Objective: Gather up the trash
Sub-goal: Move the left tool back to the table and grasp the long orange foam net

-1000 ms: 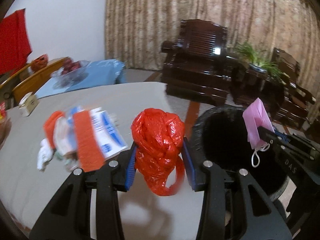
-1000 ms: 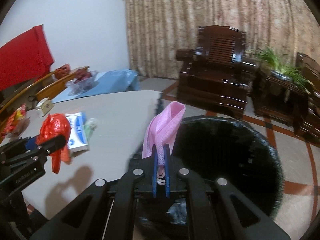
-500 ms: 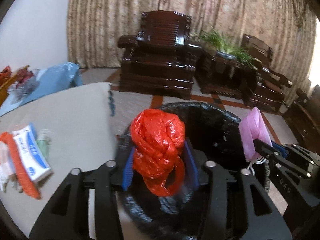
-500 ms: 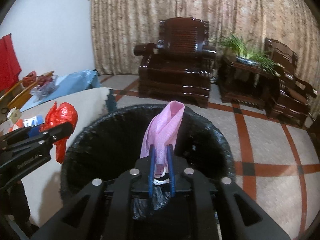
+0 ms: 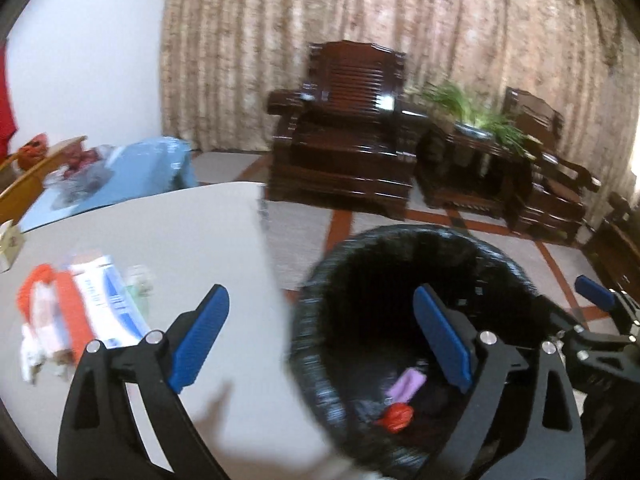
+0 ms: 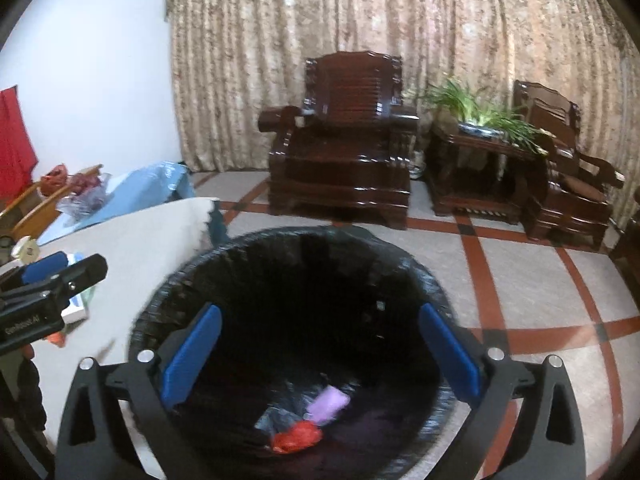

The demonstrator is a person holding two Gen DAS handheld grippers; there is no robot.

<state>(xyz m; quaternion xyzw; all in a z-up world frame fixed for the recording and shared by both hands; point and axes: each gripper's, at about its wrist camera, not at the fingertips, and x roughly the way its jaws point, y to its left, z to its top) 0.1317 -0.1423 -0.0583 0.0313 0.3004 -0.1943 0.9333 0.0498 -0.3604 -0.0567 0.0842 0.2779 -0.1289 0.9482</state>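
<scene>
A black-lined trash bin [image 5: 516,276] [image 6: 400,258] stands on the floor beside the grey table [image 5: 160,232]. A crumpled red plastic bag [image 5: 396,418] [image 6: 296,436] and a pink face mask [image 5: 406,384] [image 6: 330,402] lie at the bin's bottom. My left gripper [image 5: 320,344] is open and empty, straddling the table edge and the bin rim. My right gripper [image 6: 320,352] is open and empty above the bin. More trash lies on the table: orange wrappers [image 5: 60,312] and a white-blue pack [image 5: 116,308].
Dark wooden armchairs [image 6: 340,160] and a side table with a plant [image 6: 484,148] stand by the curtain. A blue-covered table [image 5: 120,176] with a bag of red items is at the left. A small box [image 5: 10,242] sits at the table's left edge.
Both grippers have opened. The red bag and the pink mask have dropped to the bin's bottom. The left gripper has swung back left toward the table.
</scene>
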